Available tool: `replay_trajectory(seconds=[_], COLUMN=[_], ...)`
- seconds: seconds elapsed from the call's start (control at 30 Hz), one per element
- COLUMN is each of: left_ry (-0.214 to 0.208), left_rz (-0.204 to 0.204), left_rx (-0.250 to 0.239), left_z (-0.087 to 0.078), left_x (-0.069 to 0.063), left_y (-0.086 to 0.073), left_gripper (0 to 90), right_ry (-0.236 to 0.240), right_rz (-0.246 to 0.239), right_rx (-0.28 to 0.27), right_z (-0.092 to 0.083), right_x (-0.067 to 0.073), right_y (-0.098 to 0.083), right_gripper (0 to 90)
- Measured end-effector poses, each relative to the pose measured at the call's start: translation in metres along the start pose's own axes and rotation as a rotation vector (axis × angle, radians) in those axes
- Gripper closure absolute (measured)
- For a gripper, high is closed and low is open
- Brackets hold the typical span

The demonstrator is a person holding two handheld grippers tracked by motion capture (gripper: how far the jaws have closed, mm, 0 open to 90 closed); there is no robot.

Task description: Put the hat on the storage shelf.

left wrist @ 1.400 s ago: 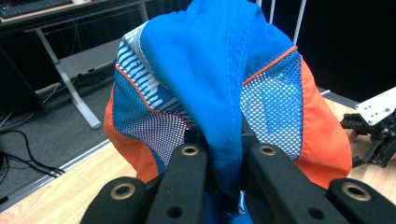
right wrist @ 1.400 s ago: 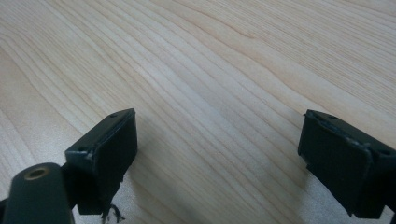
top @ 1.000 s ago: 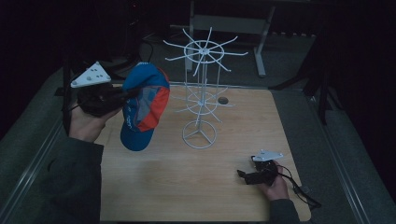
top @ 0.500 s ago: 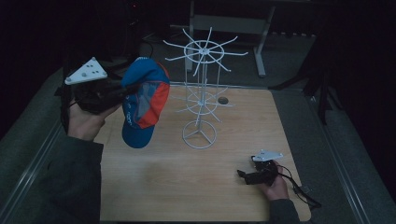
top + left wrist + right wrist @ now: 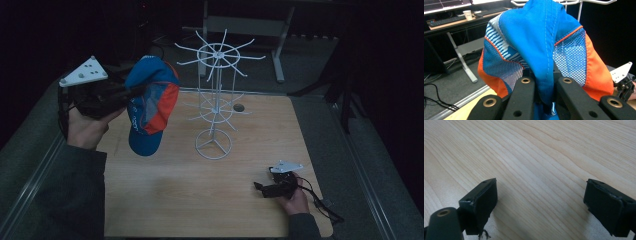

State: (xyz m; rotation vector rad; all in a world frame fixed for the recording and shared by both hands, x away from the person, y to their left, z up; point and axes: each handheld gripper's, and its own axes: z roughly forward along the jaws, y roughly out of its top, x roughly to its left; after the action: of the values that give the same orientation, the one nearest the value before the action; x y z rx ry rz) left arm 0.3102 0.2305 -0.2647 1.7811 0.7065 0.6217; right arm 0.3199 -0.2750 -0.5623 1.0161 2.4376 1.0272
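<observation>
The left gripper [image 5: 131, 91] sits in the upper left of the high view, its black jaws pinched tight on a fold of the cap [image 5: 150, 107], which hangs in the air left of frame centre, above the wooden table [image 5: 200, 200], peak pointing down. In the left gripper view the cap [image 5: 544, 50] covers the middle of the frame: smooth blue fabric with white stitched seams, open mesh panels in blue and orange, thin orange piping, and a patch of white-striped print. The fold disappears between the jaws, so the pinched edge is hidden, and the cap's lower part is cut off at the bottom.

The wire stand [image 5: 215, 100] rises at centre of the high view, thin white rods on a round ring base, spokes fanning from a hoop at the top; its lower tiers are faint in the dim light.

The right gripper [image 5: 260, 187] rests low at the lower right, on the table. In the right gripper view its jaws [image 5: 541, 202] stand wide apart with nothing between them, blocky black pads over pale, fine-grained wood [image 5: 536, 157]
</observation>
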Motion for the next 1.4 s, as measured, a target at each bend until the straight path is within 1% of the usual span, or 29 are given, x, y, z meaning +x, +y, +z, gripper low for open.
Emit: replay_trajectory(seconds=[0.13,0.17,0.23,0.3,0.5,0.57,0.6,0.7,1.07,1.23,1.4], left_ry=[-0.001,-0.008,-0.015,-0.015,-0.017,-0.024,-0.024,-0.04,-0.059,-0.056,-0.071], left_rz=[-0.003,-0.008,-0.013,-0.01,-0.013,-0.023,-0.023,-0.036,-0.06,-0.055,-0.058], left_rx=[-0.015,-0.026,-0.034,-0.034,-0.056,-0.071,-0.071,-0.092,-0.137,-0.143,-0.16], left_z=[-0.001,-0.002,-0.002,-0.003,-0.003,-0.003,-0.003,-0.004,-0.009,-0.011,-0.011], left_x=[0.001,0.001,0.0,0.0,-0.001,-0.001,-0.001,-0.001,0.002,0.002,0.0], left_y=[0.002,0.002,0.003,0.003,0.005,0.005,0.005,0.006,0.008,0.012,0.015], left_gripper=[88.4,88.4,88.5,88.4,88.5,88.4,88.5,88.4,88.5,88.5,88.5], right_ry=[0.0,0.0,0.0,0.0,0.0,0.0,0.0,0.0,0.0,0.0,0.0], right_rz=[0.0,0.0,0.0,0.0,0.0,0.0,0.0,0.0,0.0,0.0,0.0], right_rx=[0.0,0.0,0.0,0.0,0.0,0.0,0.0,0.0,0.0,0.0,0.0], right_z=[0.0,0.0,0.0,0.0,0.0,0.0,0.0,0.0,0.0,0.0,0.0], right_x=[0.0,0.0,0.0,0.0,0.0,0.0,0.0,0.0,0.0,0.0,0.0], right_y=[0.0,0.0,0.0,0.0,0.0,0.0,0.0,0.0,0.0,0.0,0.0], right_gripper=[11.7,11.6,11.6,11.7,11.7,11.7,11.7,11.7,11.7,11.7,11.6])
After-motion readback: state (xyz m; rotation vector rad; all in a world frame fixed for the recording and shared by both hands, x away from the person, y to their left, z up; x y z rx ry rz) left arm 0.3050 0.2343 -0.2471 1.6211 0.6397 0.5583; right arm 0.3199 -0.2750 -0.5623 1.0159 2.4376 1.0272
